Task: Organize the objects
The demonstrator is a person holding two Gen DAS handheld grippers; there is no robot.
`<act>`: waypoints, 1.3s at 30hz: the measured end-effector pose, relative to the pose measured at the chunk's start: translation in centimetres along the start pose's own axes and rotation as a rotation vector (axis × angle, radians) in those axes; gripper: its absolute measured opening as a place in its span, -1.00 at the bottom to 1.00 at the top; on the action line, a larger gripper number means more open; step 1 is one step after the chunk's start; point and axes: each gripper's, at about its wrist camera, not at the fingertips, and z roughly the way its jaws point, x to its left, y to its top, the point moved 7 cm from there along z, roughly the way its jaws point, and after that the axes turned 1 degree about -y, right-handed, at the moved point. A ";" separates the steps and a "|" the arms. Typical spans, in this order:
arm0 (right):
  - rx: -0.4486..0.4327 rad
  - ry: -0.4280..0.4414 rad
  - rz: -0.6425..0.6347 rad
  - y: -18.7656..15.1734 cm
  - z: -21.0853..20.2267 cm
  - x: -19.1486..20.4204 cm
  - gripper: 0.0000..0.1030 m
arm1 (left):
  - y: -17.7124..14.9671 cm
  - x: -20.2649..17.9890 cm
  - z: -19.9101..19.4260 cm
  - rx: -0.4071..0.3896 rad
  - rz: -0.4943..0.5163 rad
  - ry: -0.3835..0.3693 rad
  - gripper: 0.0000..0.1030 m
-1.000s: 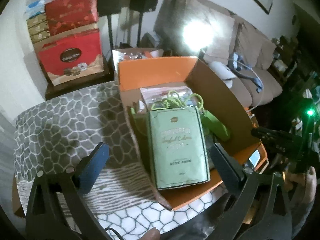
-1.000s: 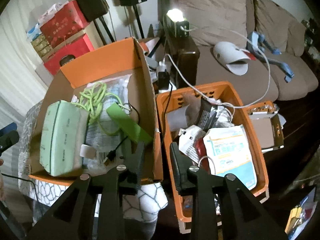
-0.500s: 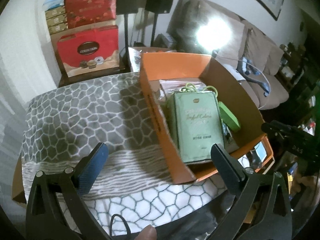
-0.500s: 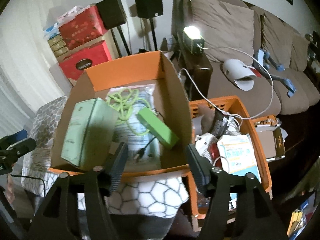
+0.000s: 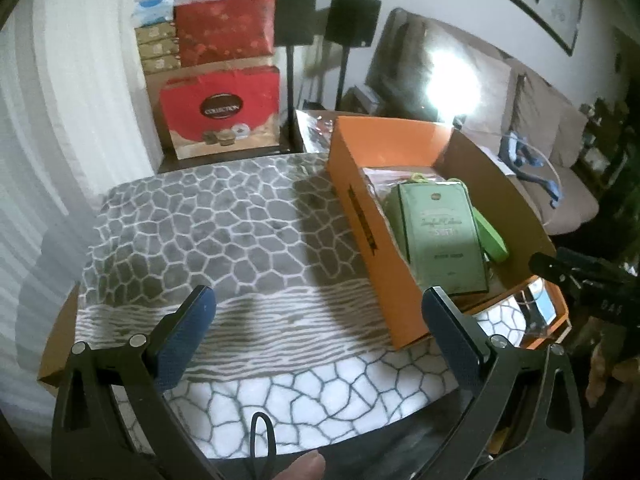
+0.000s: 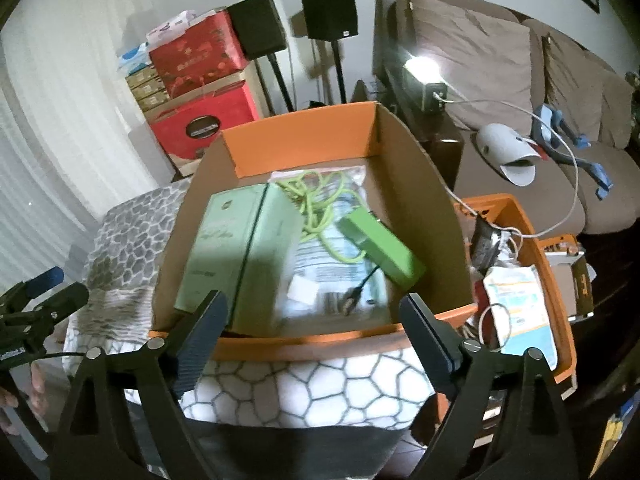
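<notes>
The right gripper, jaws just opened wide and holding nothing, hovers over the near rim of an orange cardboard box. The left gripper gapes empty above the patterned blanket. Inside the box, at the blanket's right edge, a pale green tin lies beside a green cable.

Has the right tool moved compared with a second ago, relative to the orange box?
Yes. The right tool has shifted left, from the box's right wall to facing the middle of the orange box, and backed away. Its jaws have just been opening, nothing between them.
</notes>
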 end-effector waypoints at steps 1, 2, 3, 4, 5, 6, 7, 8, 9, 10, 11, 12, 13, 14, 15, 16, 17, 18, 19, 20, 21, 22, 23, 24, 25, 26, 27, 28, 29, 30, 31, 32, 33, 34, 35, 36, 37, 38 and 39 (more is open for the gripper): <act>-0.005 0.004 -0.001 -0.2 0.0 0.4 0.89 | -0.1 0.2 -0.2 -0.006 -0.003 0.005 1.00; -0.011 0.011 0.000 -0.3 0.0 0.6 1.00 | -0.2 0.4 -0.4 -0.010 -0.003 0.013 1.00; -0.016 0.020 0.000 -0.4 0.0 0.9 0.99 | -0.4 0.5 -0.7 -0.012 0.000 0.028 1.00; -0.018 0.033 0.000 -0.6 0.0 1.3 0.99 | -0.5 0.8 -0.8 -0.014 -0.001 0.037 1.00; -0.016 0.039 0.001 -0.7 0.1 1.6 0.99 | -0.7 0.9 -0.9 -0.016 -0.002 0.042 1.00; -0.018 0.041 0.001 -0.8 0.1 1.9 0.99 | -1.0 1.1 -1.0 -0.017 -0.007 0.042 0.99; -0.023 0.039 0.000 -0.9 0.1 2.1 0.99 | -1.2 1.3 -1.1 -0.015 -0.014 0.039 0.99; -0.028 0.034 -0.002 -1.0 0.1 2.3 0.99 | -1.5 1.4 -1.2 -0.012 -0.020 0.036 0.99; -0.032 0.027 -0.007 -1.1 0.0 2.6 0.99 | -1.6 1.6 -1.3 -0.011 -0.024 0.037 1.00; -0.034 0.023 -0.012 -1.2 0.0 2.8 0.99 | -1.8 1.8 -1.4 -0.011 -0.028 0.041 0.99; -0.038 0.013 -0.022 -1.3 -0.1 3.1 0.99 | -2.0 2.0 -1.5 -0.012 -0.031 0.047 0.99; -0.045 0.005 -0.029 -1.4 -0.1 3.2 0.99 | -2.2 2.2 -1.6 -0.015 -0.033 0.054 0.99; -0.055 -0.006 -0.038 -1.5 -0.3 3.6 0.99 | -2.3 2.4 -1.8 -0.020 -0.037 0.059 1.00; -0.062 -0.013 -0.046 -1.6 -0.4 3.8 0.99 | -2.4 2.6 -2.0 -0.025 -0.045 0.063 1.00; -0.067 -0.019 -0.052 -1.8 -0.5 4.1 0.99 | -2.6 3.0 -2.2 -0.031 -0.064 0.069 1.00; -0.072 -0.027 -0.060 -2.0 -0.6 4.4 0.99 | -2.8 3.2 -2.4 -0.034 -0.078 0.066 1.00; -0.078 -0.031 -0.065 -2.1 -0.7 4.6 0.99 | -3.0 3.4 -2.5 -0.036 -0.092 0.058 0.99; -0.084 -0.035 -0.072 -2.3 -0.9 4.9 0.99 | -3.1 3.6 -2.5 -0.035 -0.103 0.050 0.99; -0.087 -0.037 -0.076 -2.4 -0.9 5.1 0.99 | -3.3 3.7 -2.5 -0.032 -0.104 0.052 0.99; -0.091 -0.038 -0.083 -2.6 -1.0 5.4 0.99 | -3.5 3.8 -2.5 -0.029 -0.104 0.058 1.00; -0.091 -0.038 -0.088 -2.8 -1.0 5.7 0.99 | -3.8 3.9 -2.4 -0.024 -0.101 0.065 1.00; -0.091 -0.039 -0.096 -3.0 -1.0 5.9 0.99 | -4.1 4.0 -2.3 -0.022 -0.102 0.069 1.00; -0.090 -0.041 -0.105 -3.4 -1.0 6.2 0.99 | -4.3 4.0 -2.3 -0.018 -0.104 0.072 1.00; -0.089 -0.043 -0.110 -3.5 -1.0 6.4 0.99 | -4.6 4.0 -2.3 -0.014 -0.107 0.073 1.00; -0.087 -0.052 -0.121 -3.8 -0.9 6.6 0.99 | -4.9 4.1 -2.2 -0.010 -0.109 0.072 1.00; -0.086 -0.058 -0.128 -3.9 -0.8 6.7 0.99 | -5.1 4.1 -2.2 -0.009 -0.111 0.072 1.00; -0.085 -0.064 -0.133 -4.1 -0.7 6.8 0.99 | -5.2 4.2 -2.2 -0.008 -0.114 0.073 1.00; -0.084 -0.065 -0.134 -4.3 -0.7 6.9 0.99 | -5.4 4.3 -2.3 -0.009 -0.116 0.076 1.00; -0.085 -0.064 -0.132 -4.4 -0.7 6.9 0.99 | -5.5 4.4 -2.3 -0.009 -0.119 0.078 1.00; -0.087 -0.062 -0.127 -4.5 -0.8 6.9 0.99 | -5.5 4.5 -2.4 -0.011 -0.122 0.081 1.00; -0.090 -0.062 -0.121 -4.6 -0.9 6.8 0.99 | -5.6 4.6 -2.5 -0.014 -0.125 0.081 1.00; -0.094 -0.063 -0.118 -4.7 -1.0 6.8 0.99 | -5.7 4.6 -2.6 -0.017 -0.128 0.080 1.00; -0.097 -0.066 -0.116 -4.7 -1.1 6.8 0.99 | -5.7 4.7 -2.6 -0.017 -0.131 0.079 1.00; -0.105 -0.071 -0.114 -4.8 -1.2 6.7 0.99 | -5.8 4.7 -2.7 -0.017 -0.135 0.077 1.00; -0.111 -0.076 -0.114 -4.8 -1.4 6.7 0.99 | -5.8 4.7 -2.7 -0.018 -0.137 0.074 1.00; -0.115 -0.079 -0.114 -4.7 -1.5 6.8 0.99 | -5.9 4.7 -2.7 -0.018 -0.137 0.075 1.00; -0.120 -0.082 -0.115 -4.7 -1.6 6.8 0.99 | -5.9 4.8 -2.7 -0.018 -0.136 0.077 1.00; -0.124 -0.082 -0.114 -4.7 -1.7 6.8 0.99 | -5.9 4.8 -2.7 -0.018 -0.134 0.080 1.00; -0.128 -0.082 -0.113 -4.7 -1.8 6.9 0.99 | -6.0 4.8 -2.7 -0.017 -0.132 0.082 1.00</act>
